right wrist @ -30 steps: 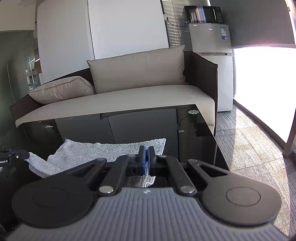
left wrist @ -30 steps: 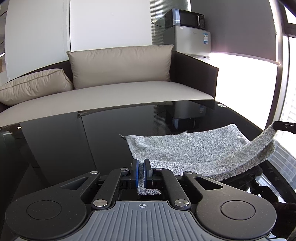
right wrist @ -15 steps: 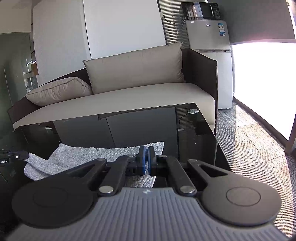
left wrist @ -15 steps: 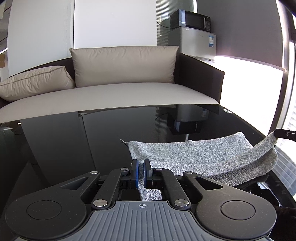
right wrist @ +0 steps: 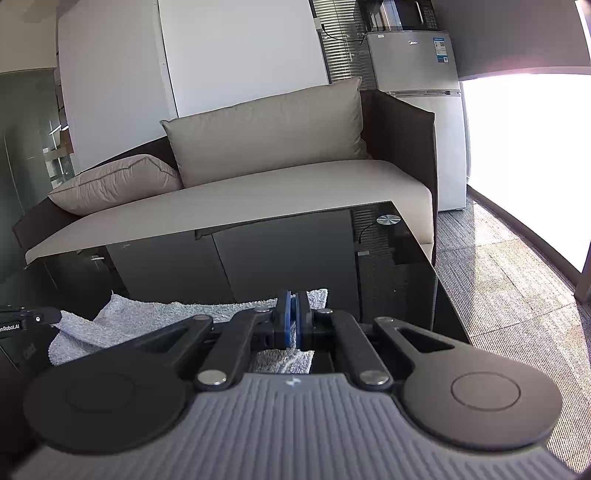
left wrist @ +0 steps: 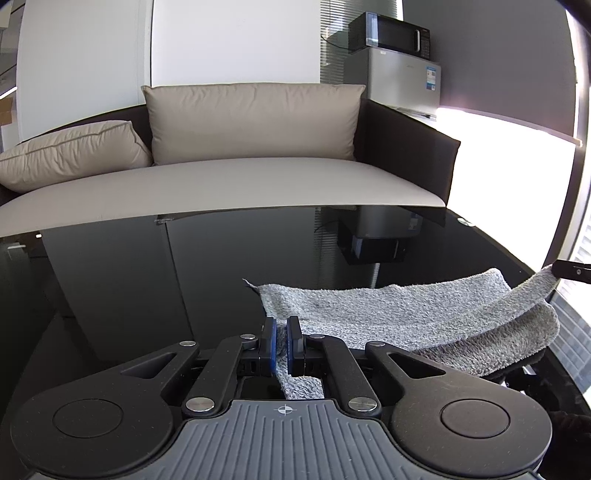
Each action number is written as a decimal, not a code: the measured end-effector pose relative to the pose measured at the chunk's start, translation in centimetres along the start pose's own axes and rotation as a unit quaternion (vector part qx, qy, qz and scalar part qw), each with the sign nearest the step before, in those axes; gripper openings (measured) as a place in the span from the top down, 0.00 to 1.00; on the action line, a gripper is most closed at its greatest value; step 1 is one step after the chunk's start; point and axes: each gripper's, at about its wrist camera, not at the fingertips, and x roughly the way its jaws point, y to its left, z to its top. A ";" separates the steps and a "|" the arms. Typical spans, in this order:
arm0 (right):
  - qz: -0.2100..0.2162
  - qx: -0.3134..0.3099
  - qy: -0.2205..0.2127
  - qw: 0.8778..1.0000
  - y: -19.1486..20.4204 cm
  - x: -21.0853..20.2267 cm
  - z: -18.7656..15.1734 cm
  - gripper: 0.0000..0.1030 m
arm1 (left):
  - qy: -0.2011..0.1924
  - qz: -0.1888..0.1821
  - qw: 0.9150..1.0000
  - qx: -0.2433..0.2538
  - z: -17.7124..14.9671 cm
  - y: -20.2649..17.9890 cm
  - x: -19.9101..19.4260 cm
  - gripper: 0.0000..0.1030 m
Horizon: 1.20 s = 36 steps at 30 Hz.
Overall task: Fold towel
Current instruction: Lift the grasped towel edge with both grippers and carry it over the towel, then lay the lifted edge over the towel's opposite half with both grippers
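The grey towel lies half doubled on the glossy black table: each gripper pinches a near corner, the left gripper and the right gripper both with jaws clamped narrow on the cloth. The lifted edge hangs above the flat far layer and is not yet laid down. The terry looks thick, nubby and limp.

Beige sofa with two cushions sitting behind glossy black table; microwave resting on silver fridge; daylight blowing out window, probably floor-length; grey carpet.
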 end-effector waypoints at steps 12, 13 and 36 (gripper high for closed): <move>-0.003 0.005 0.002 1.000 -0.3 1.3 0.4 0.98 | 0.006 0.002 1.000 -0.008 0.6 0.2 1.0 0.95; -0.003 0.005 0.002 1.000 -0.3 1.4 0.4 0.98 | 0.006 0.002 1.000 -0.010 0.7 0.3 1.1 0.95; -0.005 0.002 0.011 1.000 -0.5 3.1 0.9 0.98 | 0.058 -0.036 0.997 0.038 0.0 -0.2 1.4 0.88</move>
